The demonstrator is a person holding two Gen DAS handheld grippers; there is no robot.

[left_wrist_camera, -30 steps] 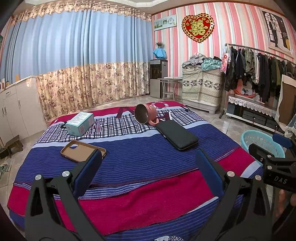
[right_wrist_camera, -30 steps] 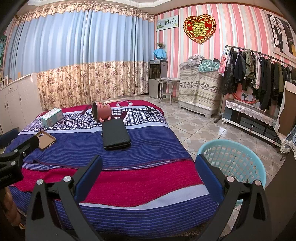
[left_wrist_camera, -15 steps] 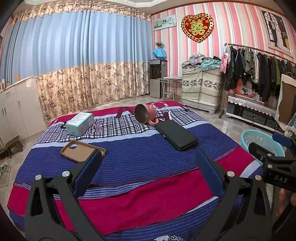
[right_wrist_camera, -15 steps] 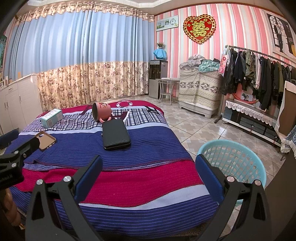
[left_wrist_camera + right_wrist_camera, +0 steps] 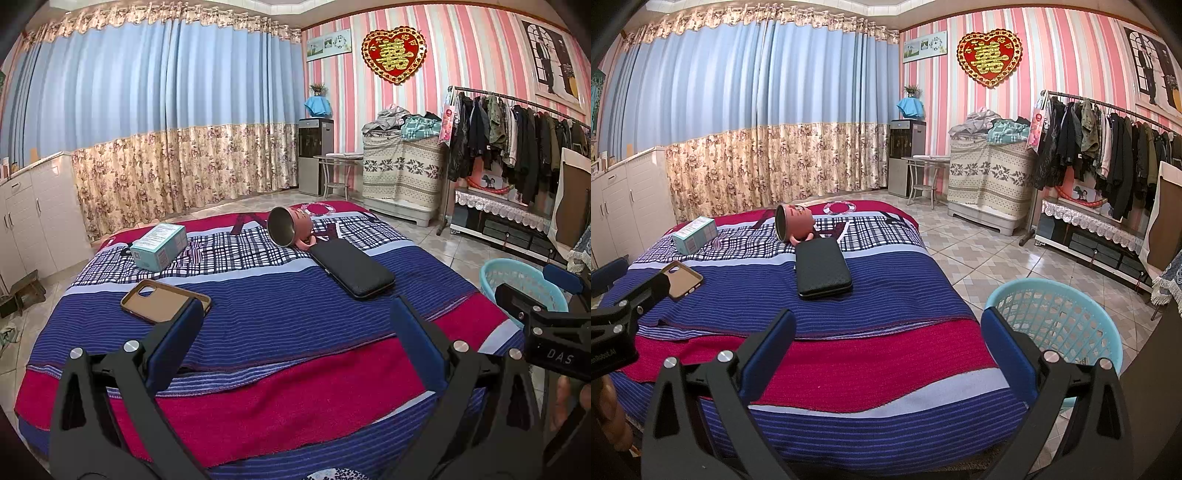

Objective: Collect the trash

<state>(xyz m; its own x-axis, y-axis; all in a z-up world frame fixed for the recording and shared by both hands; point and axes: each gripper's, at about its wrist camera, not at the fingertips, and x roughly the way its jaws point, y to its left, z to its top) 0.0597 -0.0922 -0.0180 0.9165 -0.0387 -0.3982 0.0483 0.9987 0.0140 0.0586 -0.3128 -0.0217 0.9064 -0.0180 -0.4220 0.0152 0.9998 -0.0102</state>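
A bed (image 5: 280,325) is filling the middle of both views, wearing a cover striped in blue and red with a checked band across the far part. Four things are lying directly on it. A teal box (image 5: 159,246) is sitting at the far left on the checked band. A brown phone case (image 5: 164,301) is lying open side up nearer, on the blue stripes. A pink cup (image 5: 290,230) is resting on its side in the middle of the far part, mouth turned toward the cameras. A black case (image 5: 351,267) is lying flat just beside the cup, its far end almost touching it.
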